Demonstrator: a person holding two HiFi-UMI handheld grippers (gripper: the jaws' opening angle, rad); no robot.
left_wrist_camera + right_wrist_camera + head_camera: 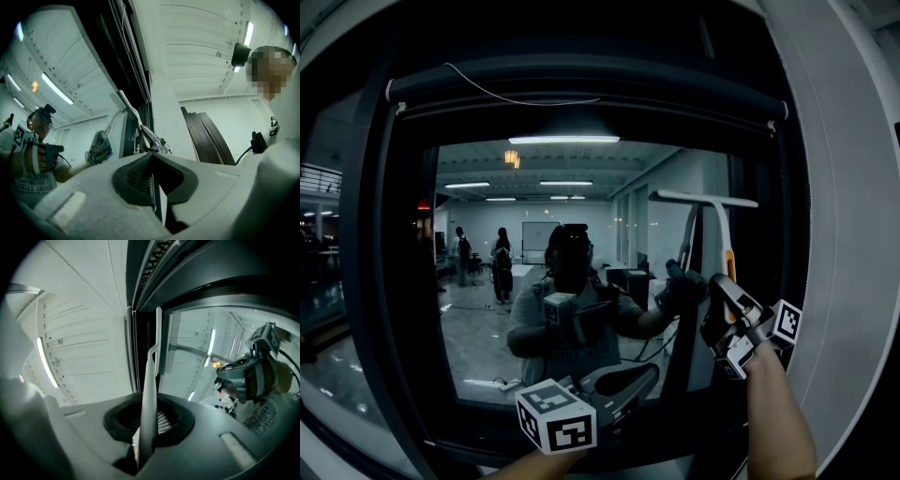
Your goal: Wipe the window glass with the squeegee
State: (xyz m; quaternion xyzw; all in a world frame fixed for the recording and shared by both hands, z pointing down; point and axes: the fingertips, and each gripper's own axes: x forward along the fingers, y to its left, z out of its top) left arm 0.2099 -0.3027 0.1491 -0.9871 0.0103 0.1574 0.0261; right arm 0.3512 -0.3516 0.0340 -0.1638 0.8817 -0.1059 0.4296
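While the right gripper was held up at the right-hand side of the window glass, its jaws were clamped on the handle of the squeegee. The right gripper view made that pretty plain, with the pale handle running straight up between the two dark pads and both of them pressed against it. The squeegee stood roughly upright with its blade across the top, level, high on the right part of the pane and close to the dark window frame. The blade looked to be right at the glass with its mirrored twin just beside it, but honestly I couldn't tell if the rubber was actually touching. The left gripper was down low near the bottom edge of the window, well apart from the squeegee. Its jaws were closed tip to tip with nothing between them, and its marker cube faced the head camera. A bare forearm came up from the lower right behind the right gripper. The glass was dark enough to act like a mirror, so there was a reflection of the person holding both tools, with a lit room and ceiling lights behind. Along the top of the window sat a rolled-up roller blind with a thin white cord draped across it, and a pale wall ran down the right side.
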